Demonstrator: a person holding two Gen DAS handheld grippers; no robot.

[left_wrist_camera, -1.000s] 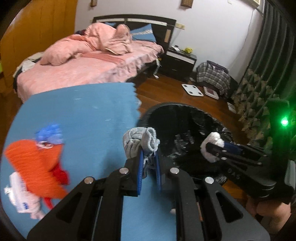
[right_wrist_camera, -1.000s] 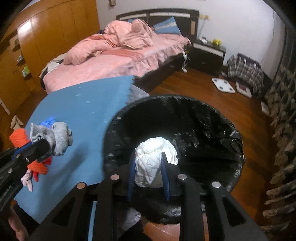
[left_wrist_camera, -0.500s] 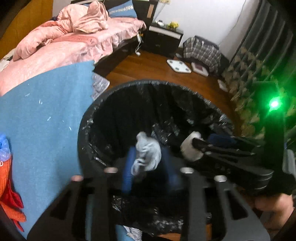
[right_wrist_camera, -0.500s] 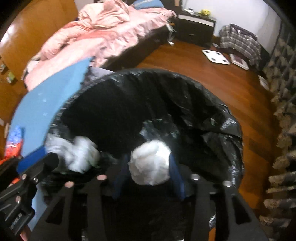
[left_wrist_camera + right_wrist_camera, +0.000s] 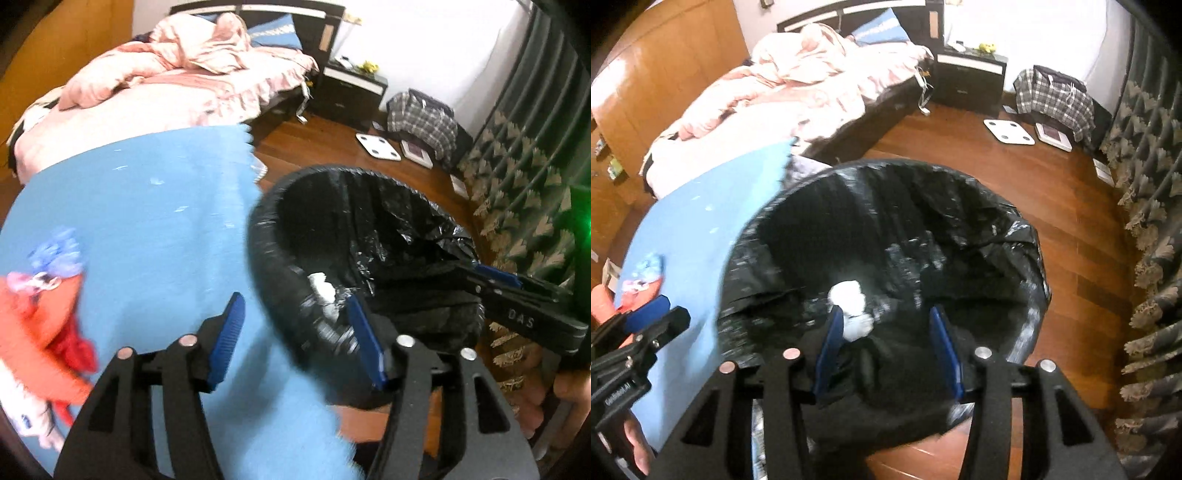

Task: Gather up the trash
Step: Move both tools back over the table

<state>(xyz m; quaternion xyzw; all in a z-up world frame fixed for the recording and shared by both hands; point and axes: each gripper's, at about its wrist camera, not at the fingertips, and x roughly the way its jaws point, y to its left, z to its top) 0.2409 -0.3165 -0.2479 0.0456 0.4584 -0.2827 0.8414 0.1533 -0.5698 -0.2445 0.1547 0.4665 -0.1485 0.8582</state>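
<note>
A black bag-lined trash bin (image 5: 266, 229) (image 5: 1027, 236) stands on the wood floor beside a blue mat. White wads of trash (image 5: 849, 299) (image 5: 323, 290) lie inside it. My left gripper (image 5: 299, 332) is open and empty over the bin's near rim and the mat edge. My right gripper (image 5: 886, 347) is open and empty above the bin's mouth. On the mat's left lie an orange-red wrapper (image 5: 40, 332), a blue crumpled piece (image 5: 55, 254) and a white packet (image 5: 33, 424).
The blue mat (image 5: 147, 221) covers the floor left of the bin. A bed with pink bedding (image 5: 166, 85) stands behind it. A nightstand (image 5: 351, 88), a white scale (image 5: 378, 147), a plaid bag (image 5: 421, 118) and a curtain (image 5: 524, 166) are at the back right.
Both grippers opened and let go of their wads, which now lie in the bin. The left gripper has drawn back left toward the mat.
</note>
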